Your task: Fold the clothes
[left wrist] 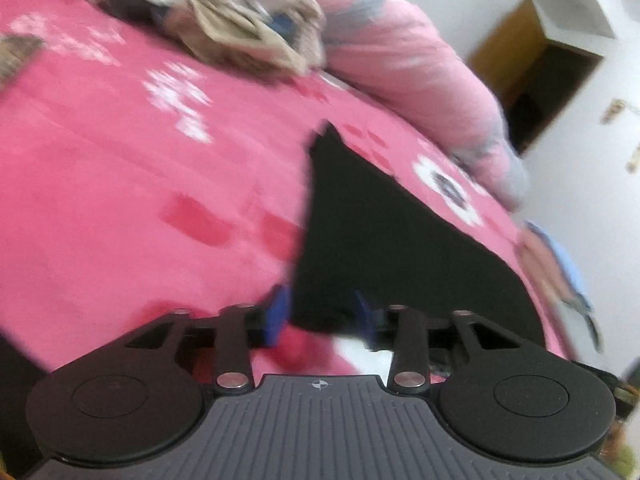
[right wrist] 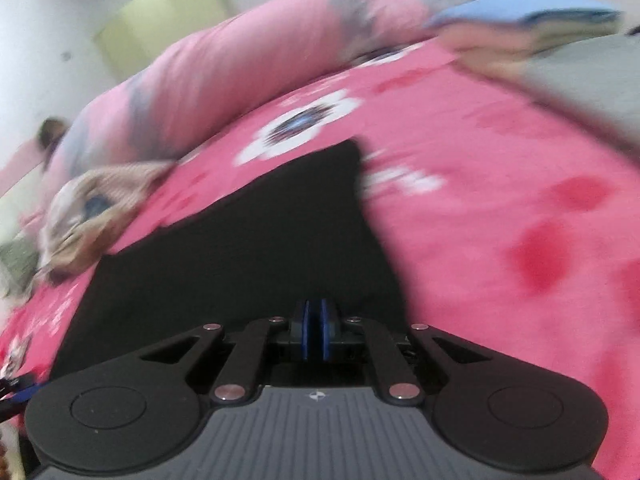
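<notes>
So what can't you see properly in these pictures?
- Black cloth: both views are blurred, so what kind of garment it is can't be told.
- Its near edge: hidden under the left hand-held gripper and the right hand-held gripper.
- Beige clothes pile: smeared by blur in the left view, pieces can't be counted.
- Blue cloth: blurred at the top of the right view.

garment flat on bed, clothes pile beyond, duvet behind

Black garment (pink floral bedsheet)
</notes>
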`<state>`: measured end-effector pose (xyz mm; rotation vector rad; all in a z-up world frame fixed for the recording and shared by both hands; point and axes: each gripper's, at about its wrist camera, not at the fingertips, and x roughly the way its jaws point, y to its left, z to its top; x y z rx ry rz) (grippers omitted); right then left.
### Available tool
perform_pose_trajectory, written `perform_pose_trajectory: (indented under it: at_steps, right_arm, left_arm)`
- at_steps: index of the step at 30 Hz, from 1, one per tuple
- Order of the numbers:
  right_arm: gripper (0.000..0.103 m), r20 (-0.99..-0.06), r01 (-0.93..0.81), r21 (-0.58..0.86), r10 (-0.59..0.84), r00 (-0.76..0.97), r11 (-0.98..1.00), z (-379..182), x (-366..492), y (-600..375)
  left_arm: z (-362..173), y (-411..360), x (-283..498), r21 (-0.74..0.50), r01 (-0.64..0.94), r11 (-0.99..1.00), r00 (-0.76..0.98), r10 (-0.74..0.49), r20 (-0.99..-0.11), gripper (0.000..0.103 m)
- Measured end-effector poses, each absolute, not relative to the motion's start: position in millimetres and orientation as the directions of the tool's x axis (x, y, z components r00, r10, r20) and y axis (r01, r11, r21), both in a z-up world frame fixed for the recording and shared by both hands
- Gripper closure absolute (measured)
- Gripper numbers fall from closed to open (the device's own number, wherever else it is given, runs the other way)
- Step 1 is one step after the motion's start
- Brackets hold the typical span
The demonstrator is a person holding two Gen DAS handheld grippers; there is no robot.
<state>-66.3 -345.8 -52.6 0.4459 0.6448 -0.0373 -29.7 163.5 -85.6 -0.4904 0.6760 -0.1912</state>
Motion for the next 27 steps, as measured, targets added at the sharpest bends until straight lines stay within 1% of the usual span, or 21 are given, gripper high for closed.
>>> perform_pose_trajectory:
  at_steps: [2, 4, 5, 7, 9, 11, 13, 15, 17, 18, 20, 23, 24, 26, 27]
  right_arm:
    - [0.095, -0.579, 0.198, 0.381, 0.066, 0.812, 0.903, -43.1, -71.9, -356.3]
    - [0.095, -0.543, 0.172, 0.387, 0.073, 0.836, 0.906, -28.9, -71.2, -356.1]
    - [0.095, -0.526, 0.141, 0.393, 0.097, 0.845, 0.909, -23.5, -66.4, -352.2]
    - [0.095, -0.502, 0.068, 0.408, 0.161, 0.850, 0.911, -16.8, -44.6, -335.1]
    - [0.095, -0.485, -0.005, 0.424, 0.231, 0.843, 0.906, -13.3, -18.7, -315.0]
    - [0.095, -0.495, -0.059, 0.448, 0.303, 0.814, 0.892, -18.8, 11.6, -293.0]
    - [0.095, -0.526, -0.077, 0.463, 0.344, 0.778, 0.883, -30.4, 36.9, -277.3]
    - [0.095, -0.569, -0.071, 0.462, 0.357, 0.741, 0.884, -44.2, 57.8, -267.1]
    - [0.097, -0.620, -0.025, 0.406, 0.296, 0.727, 0.913, -55.7, 64.4, -273.8]
    - [0.098, -0.622, -0.003, 0.415, 0.286, 0.729, 0.910, -59.1, 63.6, -285.5]
    - [0.098, -0.615, 0.052, 0.469, 0.283, 0.736, 0.882, -60.2, 58.5, -313.8]
    - [0.097, -0.626, 0.147, 0.468, 0.210, 0.751, 0.871, -52.7, 50.5, -347.0]
    - [0.097, -0.631, 0.169, 0.456, 0.183, 0.754, 0.874, -48.7, 49.5, -352.8]
    - [0.095, -0.628, 0.180, 0.424, 0.145, 0.765, 0.888, -38.0, 52.0, -352.7]
    - [0.095, -0.616, 0.164, 0.424, 0.151, 0.773, 0.891, -32.5, 55.0, -349.7]
  left_arm:
    - [-75.5, 165.1, -30.7, -0.486, 0.020, 0.874, 0.783, -0.316, -0.536, 0.062]
    - [-64.2, 156.8, -22.0, -0.485, 0.068, 0.872, 0.793, -0.342, -0.504, 0.062]
    - [-58.6, 152.3, -17.2, -0.484, 0.093, 0.870, 0.797, -0.357, -0.488, 0.062]
    - [-49.1, 130.9, 3.1, -0.443, 0.158, 0.882, 0.791, -0.382, -0.478, 0.061]
    - [-48.0, 103.5, 28.3, -0.394, 0.197, 0.898, 0.764, -0.393, -0.512, 0.061]
    - [-55.7, 76.4, 54.2, -0.361, 0.222, 0.906, 0.732, -0.399, -0.552, 0.061]
    - [-69.4, 54.9, 75.2, -0.342, 0.241, 0.908, 0.700, -0.407, -0.586, 0.061]
    - [-85.6, 42.8, 90.9, -0.305, 0.229, 0.924, 0.679, -0.376, -0.630, 0.061]
    - [-83.5, 49.8, 95.2, -0.300, 0.214, 0.930, 0.691, -0.361, -0.626, 0.064]
    - [-81.7, 54.0, 96.9, -0.299, 0.206, 0.932, 0.697, -0.354, -0.623, 0.067]
    - [-78.1, 62.5, 100.3, -0.298, 0.190, 0.935, 0.711, -0.341, -0.616, 0.068]
    - [-72.7, 75.1, 105.5, -0.295, 0.166, 0.941, 0.730, -0.319, -0.605, 0.068]
    - [-70.9, 79.4, 107.2, -0.295, 0.158, 0.942, 0.736, -0.312, -0.601, 0.063]
    - [-67.2, 87.8, 110.6, -0.294, 0.142, 0.945, 0.748, -0.297, -0.593, 0.061]
    - [-65.4, 92.0, 112.4, -0.293, 0.134, 0.947, 0.754, -0.290, -0.590, 0.061]
